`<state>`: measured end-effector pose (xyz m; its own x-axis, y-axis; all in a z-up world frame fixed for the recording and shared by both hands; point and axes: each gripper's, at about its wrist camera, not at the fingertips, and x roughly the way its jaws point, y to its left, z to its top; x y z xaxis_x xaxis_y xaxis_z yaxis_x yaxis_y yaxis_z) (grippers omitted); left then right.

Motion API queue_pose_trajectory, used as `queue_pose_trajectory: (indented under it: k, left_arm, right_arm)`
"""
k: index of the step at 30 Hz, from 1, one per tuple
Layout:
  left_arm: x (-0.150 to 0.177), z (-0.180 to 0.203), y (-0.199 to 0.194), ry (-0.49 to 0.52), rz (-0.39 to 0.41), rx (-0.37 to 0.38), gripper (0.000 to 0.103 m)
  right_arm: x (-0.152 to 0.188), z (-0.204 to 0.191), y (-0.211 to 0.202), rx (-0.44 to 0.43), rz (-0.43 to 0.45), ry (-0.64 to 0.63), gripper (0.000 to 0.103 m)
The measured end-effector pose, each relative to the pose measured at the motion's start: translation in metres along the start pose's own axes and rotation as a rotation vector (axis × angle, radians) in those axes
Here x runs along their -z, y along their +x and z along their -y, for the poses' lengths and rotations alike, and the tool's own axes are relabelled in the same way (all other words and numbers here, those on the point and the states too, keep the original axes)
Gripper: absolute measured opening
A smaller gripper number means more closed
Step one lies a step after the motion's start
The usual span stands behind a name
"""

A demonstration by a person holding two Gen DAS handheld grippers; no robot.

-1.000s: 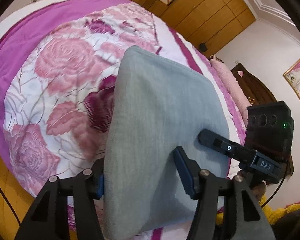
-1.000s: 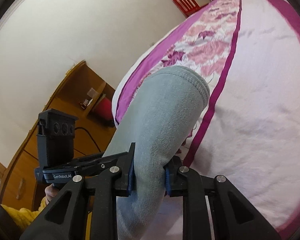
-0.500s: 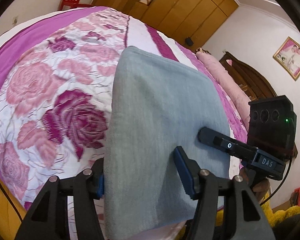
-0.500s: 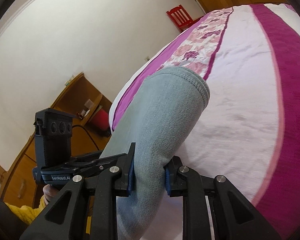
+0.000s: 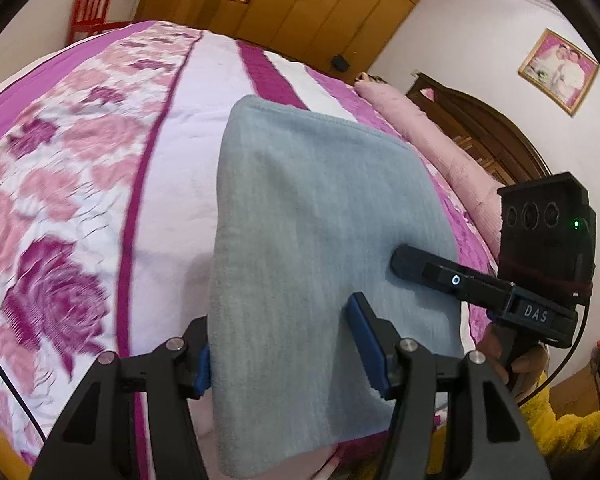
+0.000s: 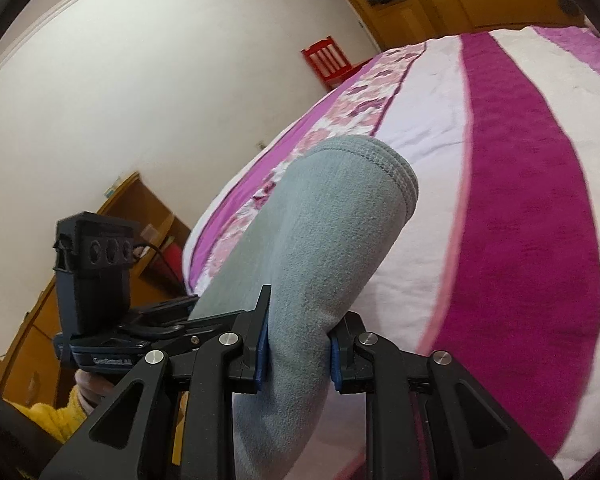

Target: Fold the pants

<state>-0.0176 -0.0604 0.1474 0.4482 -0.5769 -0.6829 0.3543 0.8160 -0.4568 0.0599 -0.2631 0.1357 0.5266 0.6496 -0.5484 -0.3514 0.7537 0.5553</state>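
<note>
Claws (image 5: 284,350) (image 6: 298,342) tilted down (both gripping), pants (image 5: 320,240) aloft

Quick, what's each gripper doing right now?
Left gripper: closed on the grey pants.
Right gripper: closed on the grey pants.

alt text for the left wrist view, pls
The left claw grips a folded grey pants bundle held above a pink floral bedspread. The right claw holds the bundle's right edge; wooden wardrobes stand behind.
</note>
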Motion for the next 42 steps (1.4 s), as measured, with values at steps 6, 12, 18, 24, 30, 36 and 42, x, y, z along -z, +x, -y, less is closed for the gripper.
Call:
queue_pose_trajectory:
  k: [6,12,18,24,30,36,42]
  left_arm:
    - [-0.018,0.031,0.032,0.071,-0.024,0.020,0.061]
    - [-0.034,0.045,0.075,0.085,-0.053,0.043,0.060]
    - [-0.053,0.061,0.106,0.112,-0.052,0.019,0.060]
    - [-0.056,0.074,0.153,0.190,-0.070,-0.053,0.060]
    - [-0.040,0.062,0.197,0.230,-0.127,-0.139,0.060]
    - [-0.037,0.060,0.197,0.216,-0.131,-0.114,0.060]
    - [-0.030,0.069,0.188,0.268,-0.113,-0.172,0.060]
  right_arm:
    - [-0.006,0.026,-0.021,0.024,0.027,0.021,0.023]
    - [-0.020,0.052,-0.027,0.061,0.025,-0.008,0.023]
    - [-0.032,0.088,-0.033,0.030,0.022,-0.023,0.023]
    - [-0.035,0.140,-0.014,0.178,-0.048,-0.035,0.025]
    - [-0.015,0.180,0.000,0.286,-0.096,0.018,0.038]
    - [-0.011,0.186,-0.014,0.327,-0.068,0.076,0.044]
    - [-0.022,0.167,-0.035,0.477,0.024,0.071,0.043]
